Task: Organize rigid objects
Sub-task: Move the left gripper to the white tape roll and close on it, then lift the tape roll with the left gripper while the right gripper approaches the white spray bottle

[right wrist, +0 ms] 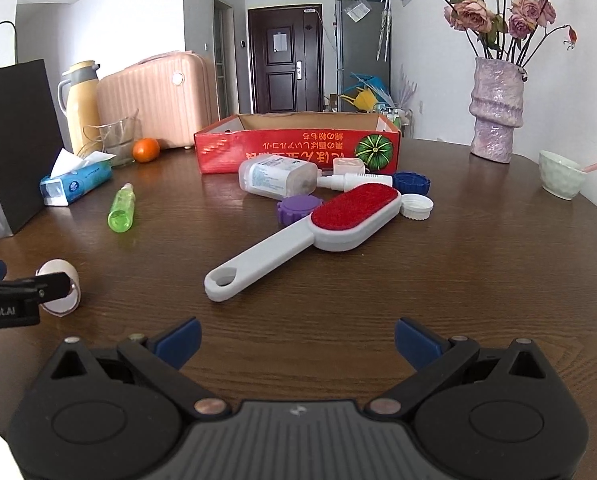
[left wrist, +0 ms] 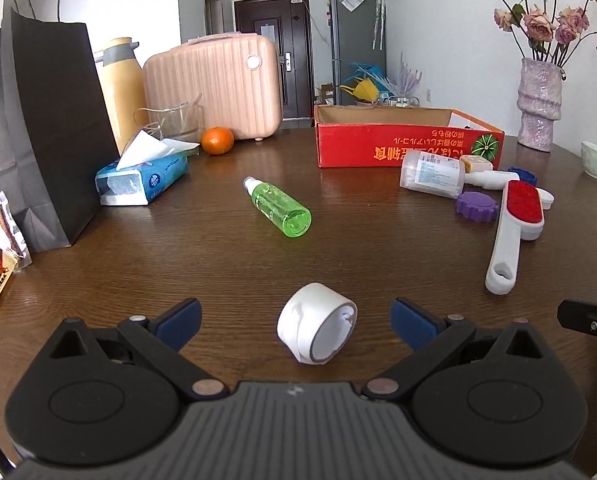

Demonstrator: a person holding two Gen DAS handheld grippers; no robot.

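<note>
Fingers of both grippers spread wide: left gripper (left wrist: 296, 320) straddles tape roll (left wrist: 316, 324); right gripper (right wrist: 297, 340) faces bare tabletop (right wrist: 458, 280).

light: bright, even daylight | shadows: soft | glare: sheen on table (left wrist: 338, 248) | edges: fisheye bending, dark corners

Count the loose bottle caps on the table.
3: purple cap left of the brush head, white cap right of it, blue cap behind. More may hide behind the bottles.
</note>
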